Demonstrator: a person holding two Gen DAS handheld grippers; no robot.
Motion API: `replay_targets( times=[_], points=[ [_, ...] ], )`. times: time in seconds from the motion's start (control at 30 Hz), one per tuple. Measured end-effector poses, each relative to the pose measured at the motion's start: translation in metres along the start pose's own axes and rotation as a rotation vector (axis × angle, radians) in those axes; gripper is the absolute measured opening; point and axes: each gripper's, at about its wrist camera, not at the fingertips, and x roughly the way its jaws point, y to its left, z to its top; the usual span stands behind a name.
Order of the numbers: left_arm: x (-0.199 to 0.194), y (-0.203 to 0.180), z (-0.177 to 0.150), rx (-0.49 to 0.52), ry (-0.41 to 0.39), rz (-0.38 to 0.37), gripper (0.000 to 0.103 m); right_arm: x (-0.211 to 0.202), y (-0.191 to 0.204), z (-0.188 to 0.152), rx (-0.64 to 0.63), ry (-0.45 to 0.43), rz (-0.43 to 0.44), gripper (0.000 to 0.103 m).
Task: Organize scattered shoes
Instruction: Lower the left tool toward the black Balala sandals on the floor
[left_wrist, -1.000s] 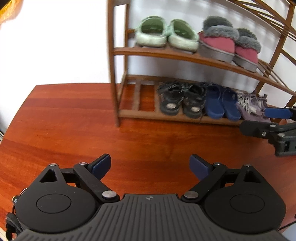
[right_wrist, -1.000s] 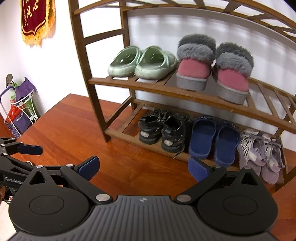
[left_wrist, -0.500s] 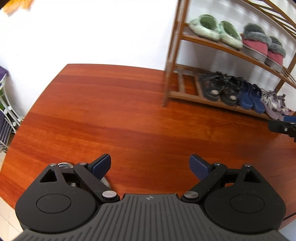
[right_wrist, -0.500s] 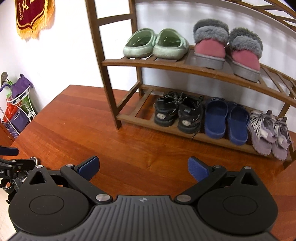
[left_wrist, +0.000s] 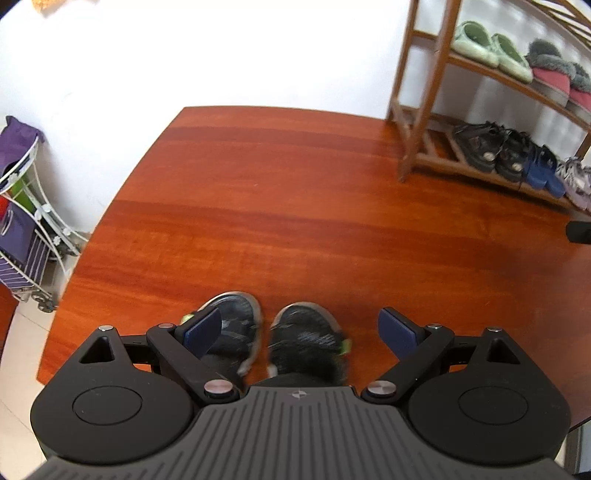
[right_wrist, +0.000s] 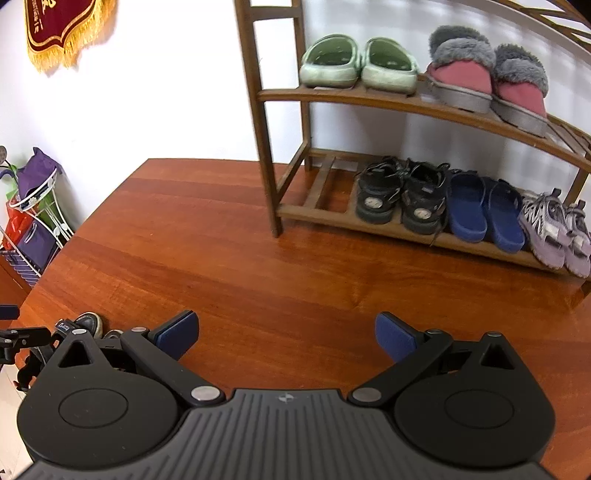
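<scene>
A pair of black sneakers (left_wrist: 306, 339) stands side by side on the red-brown wooden floor (left_wrist: 295, 206), toes pointing away from me. My left gripper (left_wrist: 300, 325) hangs open just above them, one finger on each side of the pair, not touching. One sneaker toe (right_wrist: 90, 323) shows at the lower left of the right wrist view. My right gripper (right_wrist: 284, 332) is open over bare floor, facing the wooden shoe rack (right_wrist: 266, 147). The rack holds green clogs (right_wrist: 358, 64), pink furry slippers (right_wrist: 487, 77), black sandals (right_wrist: 402, 195), blue slides (right_wrist: 484, 210) and lilac sandals (right_wrist: 554, 232).
A white wire cart (left_wrist: 33, 206) with purple bags stands left of the floor's edge on pale tiles. A red fringed banner (right_wrist: 66, 29) hangs on the white wall. The lower shelf's left end (right_wrist: 317, 184) holds no shoes.
My left gripper swung left and away from the rack, and the black sneakers came into view under it. My right gripper drew back and turned slightly left. Both stayed open.
</scene>
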Motion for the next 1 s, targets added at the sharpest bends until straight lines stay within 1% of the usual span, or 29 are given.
replay_targets(
  times=[0.17,0.33,0.6,0.93,1.0],
  points=[
    [0.009,0.036,-0.016,0.006,0.035,0.009,0.093,0.003,0.027,-0.010,0.001,0.017,-0.011,0.102],
    [0.025,0.057,-0.029,0.029,0.073,0.002,0.093,0.003,0.047,-0.020,0.011,0.028,-0.026,0.102],
    [0.051,0.070,-0.046,0.072,0.135,-0.046,0.093,0.000,0.066,-0.032,0.028,0.040,-0.059,0.102],
    [0.083,0.086,-0.057,0.054,0.184,-0.087,0.093,-0.005,0.079,-0.042,0.031,0.052,-0.083,0.102],
    [0.087,0.086,-0.060,0.060,0.184,-0.089,0.093,-0.006,0.079,-0.044,0.034,0.053,-0.086,0.102]
  ],
)
